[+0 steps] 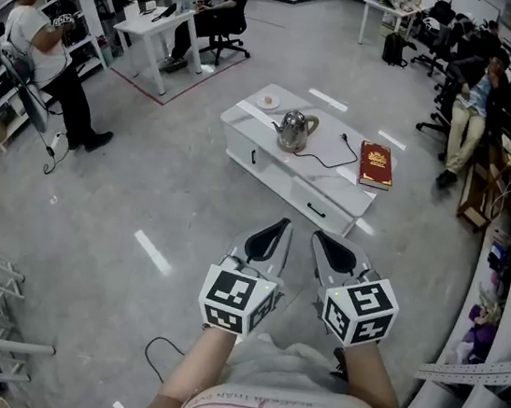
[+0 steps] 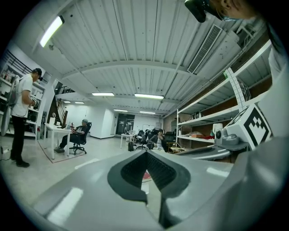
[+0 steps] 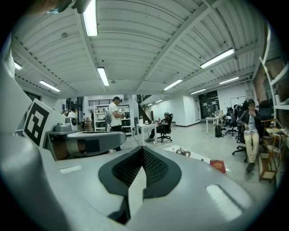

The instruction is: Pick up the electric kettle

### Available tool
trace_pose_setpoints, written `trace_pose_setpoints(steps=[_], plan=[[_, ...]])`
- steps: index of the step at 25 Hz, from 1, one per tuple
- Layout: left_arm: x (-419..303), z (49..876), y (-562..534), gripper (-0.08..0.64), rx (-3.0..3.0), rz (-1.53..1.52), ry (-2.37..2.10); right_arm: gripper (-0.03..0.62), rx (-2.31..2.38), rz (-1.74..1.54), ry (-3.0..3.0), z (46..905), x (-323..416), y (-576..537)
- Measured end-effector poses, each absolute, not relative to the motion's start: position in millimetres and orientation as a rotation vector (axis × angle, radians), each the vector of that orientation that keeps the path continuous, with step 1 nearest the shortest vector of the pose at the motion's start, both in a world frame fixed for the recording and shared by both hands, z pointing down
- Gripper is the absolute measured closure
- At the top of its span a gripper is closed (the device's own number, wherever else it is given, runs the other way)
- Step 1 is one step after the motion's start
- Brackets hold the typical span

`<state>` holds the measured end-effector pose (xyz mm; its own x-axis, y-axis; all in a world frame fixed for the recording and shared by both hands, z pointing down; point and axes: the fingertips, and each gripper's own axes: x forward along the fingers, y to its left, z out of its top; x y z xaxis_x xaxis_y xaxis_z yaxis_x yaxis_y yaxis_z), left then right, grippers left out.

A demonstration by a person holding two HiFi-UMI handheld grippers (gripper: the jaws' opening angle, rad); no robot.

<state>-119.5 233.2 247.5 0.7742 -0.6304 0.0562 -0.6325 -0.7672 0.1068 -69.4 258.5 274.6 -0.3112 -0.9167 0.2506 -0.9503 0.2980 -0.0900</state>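
On the low white table, counting from its left end: one small dish at the far left corner, one electric kettle, one black cord and one red book. The kettle stands upright in the table's left half, just right of the dish and well apart from the book, which lies flat at the right end. Its body is rounded, shiny metal, with the spout pointing left, a small knob on the lid and a brownish handle arching over the top to the right. The cord loops across the tabletop from the kettle's base towards the book.

Nearer the camera, over the grey floor and well apart from the table, two grippers are held side by side on bare forearms that come up from the bottom edge. The left gripper has its jaws pressed together at the tips with nothing between them. Just beside it, the right gripper is likewise closed and empty. Both point forward towards the table's near edge, marker cubes facing up.
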Motion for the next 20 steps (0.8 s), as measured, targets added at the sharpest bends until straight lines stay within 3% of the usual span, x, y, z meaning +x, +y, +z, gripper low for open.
trace_pose_setpoints(steps=[20], plan=[[-74, 258, 124, 0.555, 2.805, 0.050, -1.084, 0.569, 1.752, 0.372, -2.441, 282, -9, 156]])
